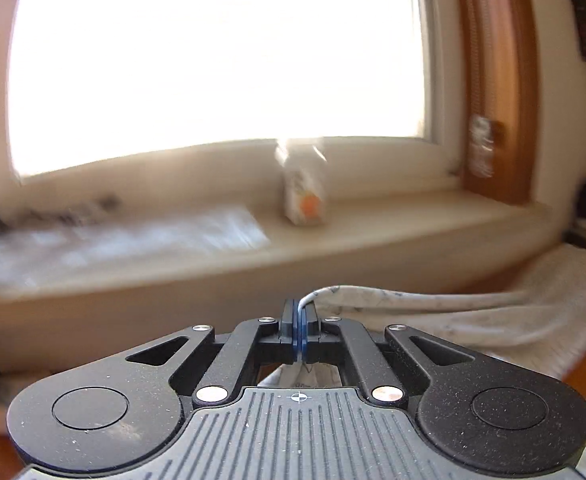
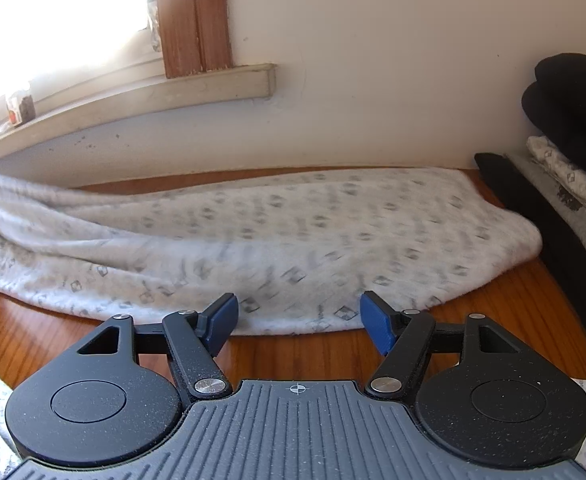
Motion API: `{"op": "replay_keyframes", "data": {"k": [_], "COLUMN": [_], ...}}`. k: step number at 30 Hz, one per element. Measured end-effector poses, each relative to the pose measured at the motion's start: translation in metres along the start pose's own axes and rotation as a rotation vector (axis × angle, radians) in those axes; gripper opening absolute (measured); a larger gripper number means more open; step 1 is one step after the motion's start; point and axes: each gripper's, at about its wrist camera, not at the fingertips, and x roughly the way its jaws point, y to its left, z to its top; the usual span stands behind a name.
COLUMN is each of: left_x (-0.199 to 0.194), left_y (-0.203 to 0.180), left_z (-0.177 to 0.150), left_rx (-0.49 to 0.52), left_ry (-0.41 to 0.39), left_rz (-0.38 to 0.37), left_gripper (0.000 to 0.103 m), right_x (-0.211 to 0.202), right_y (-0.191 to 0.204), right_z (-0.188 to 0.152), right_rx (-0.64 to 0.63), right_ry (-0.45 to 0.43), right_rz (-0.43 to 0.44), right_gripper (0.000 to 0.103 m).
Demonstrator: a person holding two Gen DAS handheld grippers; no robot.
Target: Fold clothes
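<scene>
A white garment with a small grey print [image 2: 277, 236] lies in a long bundle across the wooden table [image 2: 513, 300]. My left gripper [image 1: 301, 326] is shut on an edge of this garment [image 1: 433, 308] and holds it lifted, with the cloth trailing to the right. My right gripper [image 2: 299, 322] is open and empty, its blue pads [image 2: 223, 318] just at the garment's near hem, low over the table.
A window sill [image 1: 373, 220] runs behind the table, with a small carton [image 1: 305, 188] and papers [image 1: 125, 236] on it. At the right, a stack of folded clothes [image 2: 569, 184] and a black item [image 2: 573, 96] stand by the wall.
</scene>
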Motion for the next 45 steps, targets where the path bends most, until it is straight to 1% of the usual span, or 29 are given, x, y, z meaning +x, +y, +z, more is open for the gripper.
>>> {"op": "replay_keyframes", "data": {"k": [1, 2, 3, 4, 5, 6, 7, 9, 12, 14, 17, 18, 19, 20, 21, 23, 26, 30, 34, 35, 36, 37, 38, 41, 43, 45], "left_x": [0.01, 0.02, 0.025, 0.026, 0.023, 0.02, 0.016, 0.007, -0.012, -0.023, -0.031, -0.033, -0.034, -0.036, -0.036, -0.035, -0.029, -0.022, -0.015, -0.014, -0.013, -0.012, -0.012, -0.011, -0.011, -0.01], "left_y": [-0.009, -0.016, -0.021, -0.024, -0.026, -0.027, -0.032, -0.042, -0.062, -0.074, -0.09, -0.095, -0.099, -0.103, -0.105, -0.108, -0.107, -0.096, -0.083, -0.08, -0.077, -0.073, -0.072, -0.069, -0.068, -0.069], "left_z": [-0.001, -0.004, -0.009, -0.014, -0.019, -0.024, -0.026, -0.028, -0.031, -0.034, -0.04, -0.042, -0.044, -0.046, -0.047, -0.048, -0.049, -0.051, -0.055, -0.055, -0.055, -0.055, -0.055, -0.055, -0.055, -0.056], "left_rx": [0.056, 0.096, 0.113, 0.112, 0.105, 0.098, 0.099, 0.105, 0.124, 0.12, 0.11, 0.116, 0.123, 0.131, 0.136, 0.146, 0.15, 0.126, 0.081, 0.062, 0.044, 0.025, 0.016, 0.002, 0.008, 0.014], "left_ry": [0.039, 0.092, 0.129, 0.134, 0.124, 0.113, 0.108, 0.103, 0.086, 0.091, 0.096, 0.097, 0.098, 0.098, 0.096, 0.093, 0.095, 0.096, 0.109, 0.113, 0.118, 0.122, 0.124, 0.128, 0.132, 0.136], "left_rz": [0.05, 0.068, 0.053, 0.027, 0.014, 0.007, -0.006, -0.037, -0.107, -0.157, -0.203, -0.208, -0.213, -0.217, -0.221, -0.23, -0.22, -0.201, -0.198, -0.203, -0.208, -0.213, -0.214, -0.214, -0.207, -0.204], "left_gripper": [0.03, 0.038, 0.051, 0.054, 0.059, 0.068, 0.072, 0.072, 0.072, 0.067, 0.067, 0.067, 0.068, 0.068, 0.068, 0.07, 0.072, 0.073, 0.073, 0.073, 0.073, 0.073, 0.073, 0.073, 0.073, 0.073], "right_x": [0.0, 0.0, -0.001, -0.001, -0.001, -0.002, -0.002, -0.002, -0.003, -0.003, -0.005, -0.007, -0.01, -0.012, -0.015, -0.019, -0.018, -0.005, 0.014, 0.019, 0.023, 0.027, 0.029, 0.016, -0.012, -0.036], "right_y": [0.0, 0.0, 0.0, 0.0, 0.0, -0.001, -0.001, -0.001, -0.002, -0.003, -0.012, -0.016, -0.021, -0.026, -0.031, -0.046, -0.071, -0.102, -0.112, -0.114, -0.113, -0.111, -0.107, -0.091, -0.094, -0.103], "right_z": [0.0, 0.0, 0.0, 0.0, -0.001, -0.001, -0.001, -0.001, 0.0, 0.0, -0.001, -0.001, -0.001, 0.0, 0.001, 0.006, 0.011, 0.018, 0.034, 0.038, 0.041, 0.044, 0.048, 0.069, 0.089, 0.105], "right_rx": [-0.001, -0.001, -0.002, 0.0, 0.002, 0.005, 0.008, 0.01, 0.013, 0.017, 0.082, 0.105, 0.128, 0.139, 0.148, 0.181, 0.239, 0.342, 0.348, 0.348, 0.334, 0.315, 0.289, 0.179, 0.184, 0.196], "right_ry": [0.0, 0.0, 0.0, 0.0, 0.0, -0.001, -0.002, -0.002, -0.003, -0.004, -0.021, -0.027, -0.033, -0.032, -0.029, -0.03, -0.013, -0.005, 0.017, 0.023, 0.031, 0.038, 0.039, -0.062, -0.209, -0.319], "right_rz": [-0.002, -0.004, -0.006, -0.007, -0.008, -0.007, -0.006, -0.005, -0.008, -0.014, -0.019, -0.021, -0.022, -0.029, -0.038, -0.076, -0.137, -0.128, -0.146, -0.151, -0.152, -0.151, -0.153, -0.225, -0.269, -0.376], "right_gripper": [0.067, 0.067, 0.067, 0.067, 0.068, 0.068, 0.068, 0.068, 0.068, 0.068, 0.066, 0.064, 0.055, 0.048, 0.046, 0.046, 0.047, 0.048, 0.047, 0.043, 0.036, 0.012, 0.007, 0.004, 0.003, 0.003]}}
